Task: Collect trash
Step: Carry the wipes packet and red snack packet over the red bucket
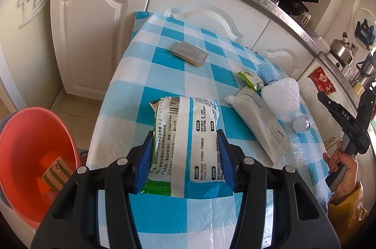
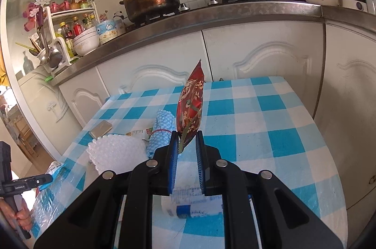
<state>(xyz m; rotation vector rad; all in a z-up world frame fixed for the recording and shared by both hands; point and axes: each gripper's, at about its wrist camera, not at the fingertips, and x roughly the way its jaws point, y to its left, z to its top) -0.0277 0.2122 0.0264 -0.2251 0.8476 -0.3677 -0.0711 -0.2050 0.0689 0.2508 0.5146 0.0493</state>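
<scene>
Trash in both grips: a wet-wipes packet (image 1: pixel 185 143), white, blue and green, sits clamped between the blue pads of the left gripper (image 1: pixel 185 141) at lower centre of the left wrist view, held over the near edge of the blue-and-white checked tablecloth (image 1: pixel 164 65). In the right wrist view, a red snack wrapper (image 2: pixel 190 108) stands upright at centre frame, its lower corner pinched by the right gripper (image 2: pixel 186 141), whose jaws are closed as far as they go.

Awaiting collection on the cloth are a sheet of bubble wrap (image 1: pixel 282 94), a long white pouch (image 1: pixel 258 122), a green-edged wrapper (image 1: pixel 249 79), a rolled blue cloth (image 1: pixel 265 72) and a small grey pad (image 1: pixel 190 52) farther back. An orange basin (image 1: pixel 28 155) at lower left of the left wrist view already holds a striped sponge (image 1: pixel 55 175) and looks the likely drop point.

Judged from here, the step goes best if the left hand carries the packet fully over the basin rim before letting go, while the right keeps its thin pinch firm, since the wrapper is held by a corner only and could slip. A hand (image 1: pixel 343 164) grips the other tool at right.
</scene>
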